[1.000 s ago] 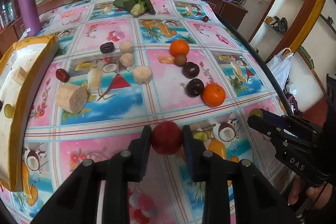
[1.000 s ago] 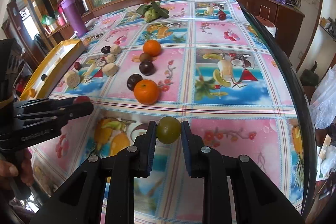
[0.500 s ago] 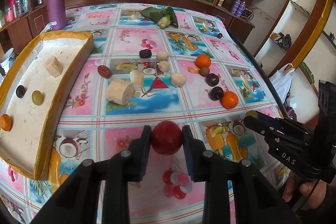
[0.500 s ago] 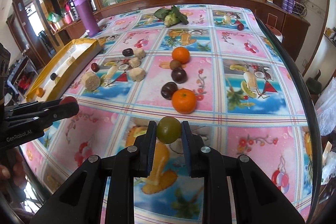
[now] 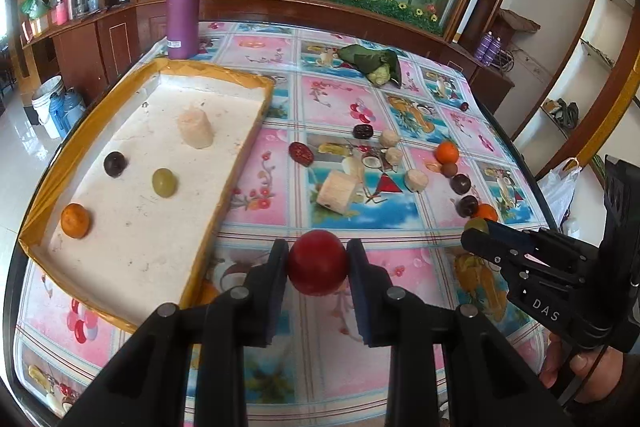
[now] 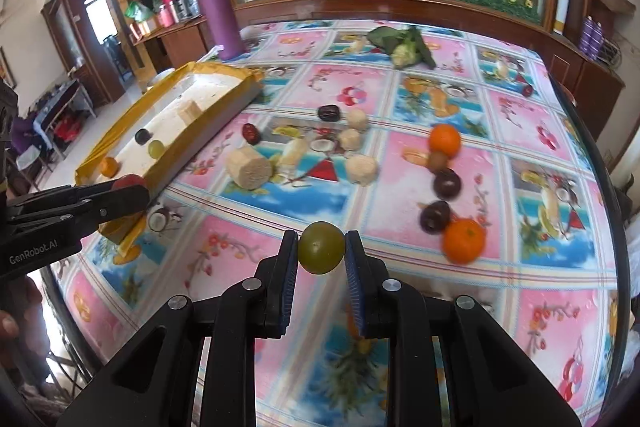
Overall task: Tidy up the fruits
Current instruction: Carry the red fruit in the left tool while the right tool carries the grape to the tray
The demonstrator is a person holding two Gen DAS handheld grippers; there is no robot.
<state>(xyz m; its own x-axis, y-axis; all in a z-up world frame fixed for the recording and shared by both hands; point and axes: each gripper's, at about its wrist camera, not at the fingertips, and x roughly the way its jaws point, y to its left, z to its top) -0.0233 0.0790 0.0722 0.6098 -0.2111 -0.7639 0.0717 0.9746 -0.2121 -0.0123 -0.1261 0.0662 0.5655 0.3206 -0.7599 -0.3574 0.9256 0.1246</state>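
Observation:
My left gripper [image 5: 317,263] is shut on a round red fruit [image 5: 317,267], held above the tablecloth just right of the yellow-rimmed tray [image 5: 224,195]. The tray holds an orange [image 5: 75,220], a green fruit [image 5: 164,182], a dark fruit [image 5: 115,163] and a pale chunk [image 5: 195,127]. My right gripper [image 6: 321,253] is shut on a green fruit [image 6: 321,252] over the cloth, and it shows at the right of the left wrist view as the right gripper [image 5: 476,233]. Loose oranges [image 6: 464,241], dark plums [image 6: 447,183] and pale chunks [image 6: 249,167] lie mid-table.
A purple flask [image 5: 183,1] stands behind the tray. A leafy vegetable [image 5: 374,65] lies at the far side. The fruit-print tablecloth [image 6: 540,307] runs to a curved table edge on the right. A wooden cabinet with a planted glass case backs the table.
Both grippers have carried their fruits leftwards; the tray has swung fully into the left wrist view and now lies close to the red fruit. Both grips are unchanged.

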